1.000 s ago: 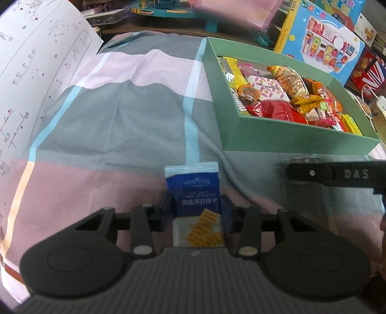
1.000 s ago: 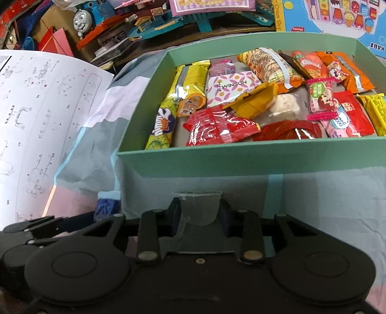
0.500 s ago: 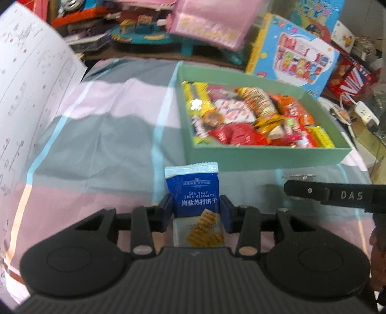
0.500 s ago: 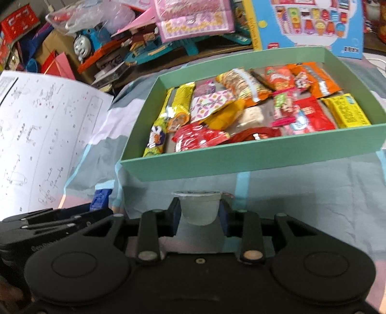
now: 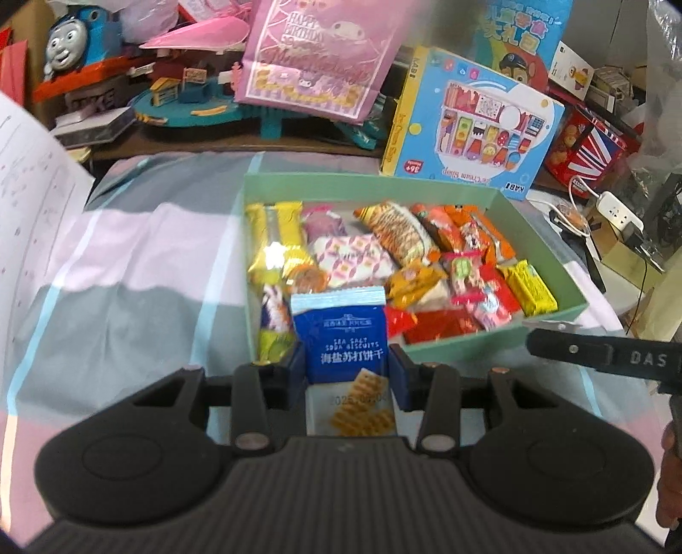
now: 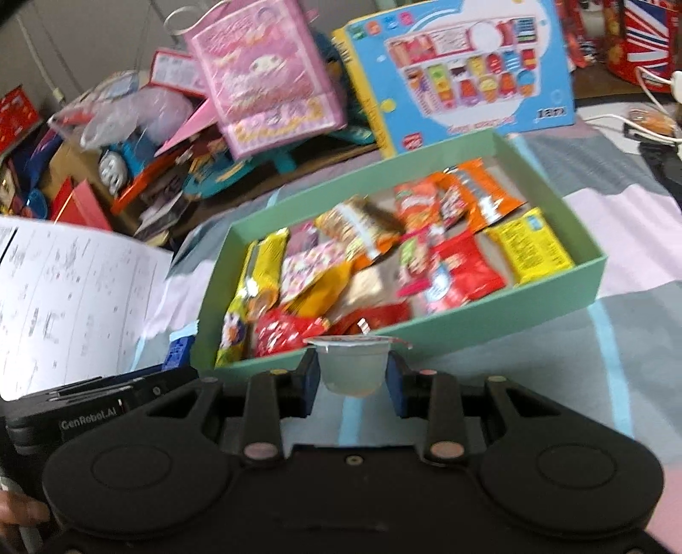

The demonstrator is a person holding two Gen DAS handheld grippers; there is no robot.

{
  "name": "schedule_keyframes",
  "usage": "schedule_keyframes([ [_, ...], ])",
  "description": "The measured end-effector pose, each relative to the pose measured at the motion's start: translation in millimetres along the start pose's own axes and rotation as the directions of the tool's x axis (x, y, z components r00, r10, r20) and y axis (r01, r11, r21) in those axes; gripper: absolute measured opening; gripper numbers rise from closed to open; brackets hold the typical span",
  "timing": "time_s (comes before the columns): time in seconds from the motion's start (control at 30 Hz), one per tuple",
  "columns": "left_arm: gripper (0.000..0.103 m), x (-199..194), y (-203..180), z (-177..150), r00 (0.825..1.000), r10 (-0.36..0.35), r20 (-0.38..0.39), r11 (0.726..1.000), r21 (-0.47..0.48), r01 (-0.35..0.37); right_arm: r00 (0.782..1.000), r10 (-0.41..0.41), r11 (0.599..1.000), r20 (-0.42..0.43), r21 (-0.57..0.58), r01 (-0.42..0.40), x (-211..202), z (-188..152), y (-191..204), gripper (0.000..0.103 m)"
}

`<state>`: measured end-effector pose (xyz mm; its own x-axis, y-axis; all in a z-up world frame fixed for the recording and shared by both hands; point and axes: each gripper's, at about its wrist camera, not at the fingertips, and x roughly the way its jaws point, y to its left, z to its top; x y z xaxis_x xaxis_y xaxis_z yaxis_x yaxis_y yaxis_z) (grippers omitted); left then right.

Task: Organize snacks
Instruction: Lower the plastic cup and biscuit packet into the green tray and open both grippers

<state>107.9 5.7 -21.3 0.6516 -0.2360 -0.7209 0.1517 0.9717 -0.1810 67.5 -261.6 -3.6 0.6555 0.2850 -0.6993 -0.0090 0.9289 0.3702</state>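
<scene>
My left gripper (image 5: 347, 375) is shut on a blue soda biscuit packet (image 5: 341, 336) and holds it upright above the near left corner of the green box (image 5: 550, 251). The box holds several snack packets. My right gripper (image 6: 351, 375) is shut on a small clear jelly cup (image 6: 351, 362) and holds it just in front of the green box's (image 6: 452, 319) near wall. The right gripper's side shows in the left wrist view (image 5: 596, 356). The left gripper's body shows low at the left in the right wrist view (image 6: 98, 405).
A checked cloth (image 5: 128, 264) covers the table. A large white printed sheet (image 6: 64, 298) stands at the left. Behind the box are a pink gift bag (image 5: 315, 55), a blue toy box (image 5: 473, 123), a toy train (image 5: 81, 38) and a power strip (image 5: 618, 209).
Both grippers have risen and moved toward the box with their snacks. The views now look down into the box from higher up.
</scene>
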Motion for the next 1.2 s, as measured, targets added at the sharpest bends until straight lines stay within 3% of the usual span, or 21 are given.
schedule_keyframes([
  [0.57,0.041,79,-7,74,1.0,-0.017,-0.016,1.0,-0.014,0.017,0.992,-0.112,0.99,0.059,0.094,0.107,32,69,-62,0.033],
  [0.97,0.042,124,-26,91,0.998,-0.027,-0.057,1.0,-0.01,0.026,0.987,-0.149,0.985,0.056,0.1,0.143,73,104,-82,0.033],
  [1.0,0.046,126,-28,91,0.998,-0.025,-0.06,1.0,-0.012,0.025,0.988,-0.145,0.985,0.056,0.097,0.139,76,106,-81,0.034],
  [1.03,0.064,129,-30,91,0.998,-0.023,-0.065,1.0,-0.007,0.023,0.99,-0.135,0.987,0.05,0.094,0.13,80,109,-81,0.036],
  [1.1,0.092,129,-35,88,0.998,-0.007,-0.06,1.0,0.004,0.007,0.991,-0.125,0.988,0.039,0.101,0.121,86,109,-81,0.053],
  [1.13,0.098,128,-36,87,0.999,0.005,-0.049,1.0,0.012,-0.004,0.992,-0.12,0.987,0.041,0.108,0.115,87,109,-81,0.073],
  [1.17,0.099,126,-38,86,0.999,0.014,-0.04,1.0,0.022,-0.013,0.992,-0.119,0.987,0.049,0.116,0.113,86,107,-81,0.086],
  [1.2,0.101,125,-39,86,0.999,0.016,-0.04,0.999,0.029,-0.015,0.991,-0.12,0.986,0.065,0.122,0.112,84,105,-80,0.087],
])
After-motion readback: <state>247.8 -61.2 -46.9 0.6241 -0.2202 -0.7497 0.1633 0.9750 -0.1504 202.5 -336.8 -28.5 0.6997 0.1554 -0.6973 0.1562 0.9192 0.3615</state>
